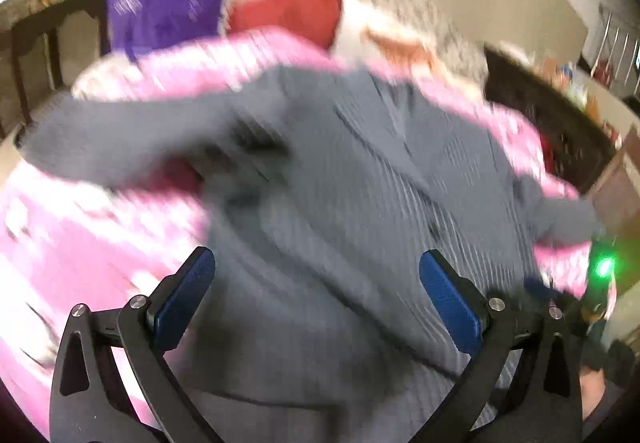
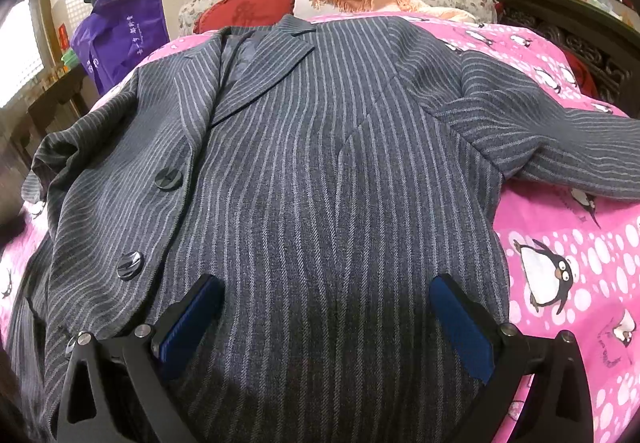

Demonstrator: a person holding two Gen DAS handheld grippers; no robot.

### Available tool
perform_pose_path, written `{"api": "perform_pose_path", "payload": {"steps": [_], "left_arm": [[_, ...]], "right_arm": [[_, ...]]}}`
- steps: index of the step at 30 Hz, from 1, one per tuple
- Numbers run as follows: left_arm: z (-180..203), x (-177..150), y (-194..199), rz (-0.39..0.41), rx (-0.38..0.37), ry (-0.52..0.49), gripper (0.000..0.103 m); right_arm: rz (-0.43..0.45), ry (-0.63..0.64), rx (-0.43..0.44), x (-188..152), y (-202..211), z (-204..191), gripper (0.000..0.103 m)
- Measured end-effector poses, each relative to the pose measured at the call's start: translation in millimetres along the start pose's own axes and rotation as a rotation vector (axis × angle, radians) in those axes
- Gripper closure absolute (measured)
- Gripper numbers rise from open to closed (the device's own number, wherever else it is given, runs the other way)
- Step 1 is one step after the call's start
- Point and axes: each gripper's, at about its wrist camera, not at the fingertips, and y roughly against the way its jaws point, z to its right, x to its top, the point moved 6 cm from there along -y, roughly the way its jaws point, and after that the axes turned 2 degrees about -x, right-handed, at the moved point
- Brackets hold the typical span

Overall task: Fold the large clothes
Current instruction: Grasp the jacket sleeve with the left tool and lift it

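The gray striped jacket (image 2: 320,163) lies flat on the pink penguin blanket (image 2: 568,243), both grippers (image 1: 316,295) (image 2: 326,319) spread wide above it, with a red pillow (image 2: 244,7) and purple bag (image 2: 120,39) behind.

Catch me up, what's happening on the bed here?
A grey pinstriped jacket lies spread front-up on the pink penguin bedspread, sleeves out to the sides. A person holds both tongs over its lower half: the left tongs and right tongs are open, gripping nothing. No fold has started. The left view is motion-blurred.
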Motion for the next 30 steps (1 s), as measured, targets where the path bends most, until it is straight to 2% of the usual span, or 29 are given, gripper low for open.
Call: {"api": "perform_pose_path", "payload": {"steps": [2, 3, 4, 7, 8, 10, 11, 12, 17, 19, 21, 22, 23, 25, 27, 28, 29, 30], "left_arm": [[-37.4, 26.1, 13.3, 0.042, 0.053, 0.008, 0.000], [-60.3, 36.9, 16.1, 0.055, 0.087, 0.014, 0.000], [-95.3, 47.8, 17.2, 0.063, 0.164, 0.032, 0.000], [-173.3, 55.5, 12.1, 0.037, 0.315, 0.114, 0.001], [-194.0, 54.2, 7.9, 0.018, 0.338, 0.153, 0.001], [-232.9, 49.2, -10.4, -0.043, 0.279, 0.282, 0.003], [-244.7, 46.2, -17.7, -0.059, 0.249, 0.330, 0.009], [-255.0, 41.2, -25.0, -0.074, 0.256, 0.373, 0.010], [-255.4, 54.0, -47.4, -0.075, 0.245, 0.346, 0.004], [-264.3, 66.0, -49.4, -0.036, 0.209, 0.378, 0.005], [-273.5, 77.7, -50.5, 0.013, 0.159, 0.431, 0.023], [-278.8, 81.0, -48.2, 0.034, 0.142, 0.469, 0.049], [-283.3, 80.8, -44.4, 0.048, 0.135, 0.498, 0.069], [-288.8, 75.9, -39.6, 0.073, 0.148, 0.524, 0.085], [-289.5, 70.4, -42.2, 0.052, 0.192, 0.507, 0.086], [-291.6, 68.5, -40.2, 0.050, 0.223, 0.493, 0.089], [-294.0, 68.2, -37.4, 0.054, 0.234, 0.492, 0.096], [-293.8, 67.8, -37.2, 0.050, 0.241, 0.492, 0.098]], "right_arm": [[-0.015, 0.007, -0.032, 0.0, 4.0, 3.5, 0.001], [-0.002, 0.021, -0.075, 0.3, 12.2, 7.5, 0.001], [0.021, 0.030, -0.103, 0.1, 19.8, 12.4, 0.001], [0.087, 0.015, -0.168, -4.4, 47.8, 37.6, 0.000], [0.108, 0.005, -0.188, -7.0, 57.0, 48.3, 0.000], [0.132, -0.014, -0.231, -12.6, 70.4, 67.6, 0.000], [0.136, -0.019, -0.240, -14.2, 73.7, 72.6, 0.000], [0.139, -0.024, -0.245, -15.9, 77.0, 77.2, 0.000], [0.143, 0.007, -0.266, -23.9, 79.1, 87.5, 0.000], [0.111, -0.005, -0.272, -30.4, 71.1, 92.1, 0.000], [0.077, -0.023, -0.272, -34.9, 62.2, 97.2, 0.001], [0.060, -0.028, -0.271, -36.5, 57.5, 98.5, 0.001], [0.047, -0.032, -0.268, -38.1, 53.7, 99.0, 0.001], [0.028, -0.044, -0.259, -40.3, 48.3, 100.4, 0.001], [0.012, -0.069, -0.245, -42.0, 44.5, 104.9, 0.001], [0.005, -0.081, -0.235, -43.0, 43.5, 106.8, 0.001], [-0.003, -0.097, -0.221, -43.8, 41.1, 109.4, 0.001], [-0.009, -0.115, -0.205, -44.8, 39.1, 111.9, 0.000]]}}
